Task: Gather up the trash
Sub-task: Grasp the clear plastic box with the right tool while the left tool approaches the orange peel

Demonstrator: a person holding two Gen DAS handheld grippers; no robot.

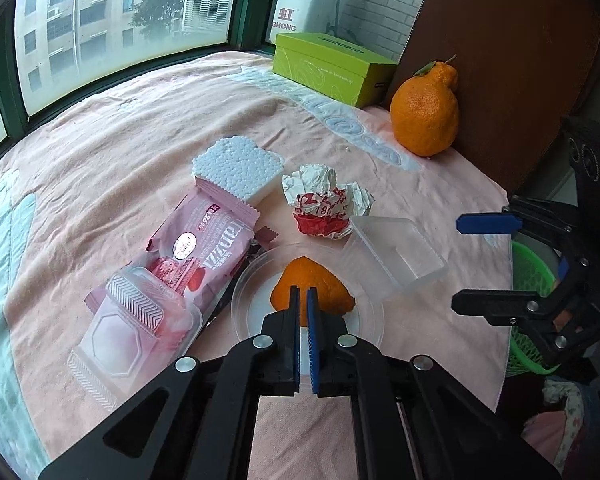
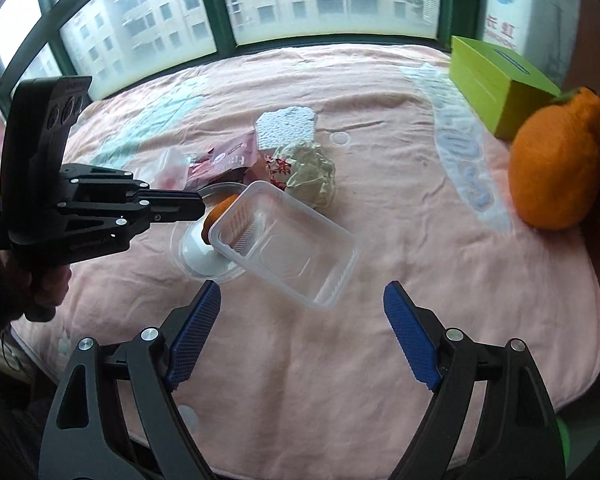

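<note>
Left hand-held gripper [image 1: 303, 294] jaws closed, angled down; right hand-held gripper [image 2: 302, 300] jaws spread.

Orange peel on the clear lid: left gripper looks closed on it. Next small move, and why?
Probably lift the left gripper straight up a little. Its jaws look shut on the orange peel, which still sits on the clear lid. The green basket off the table's right edge seems the place to drop it.
</note>
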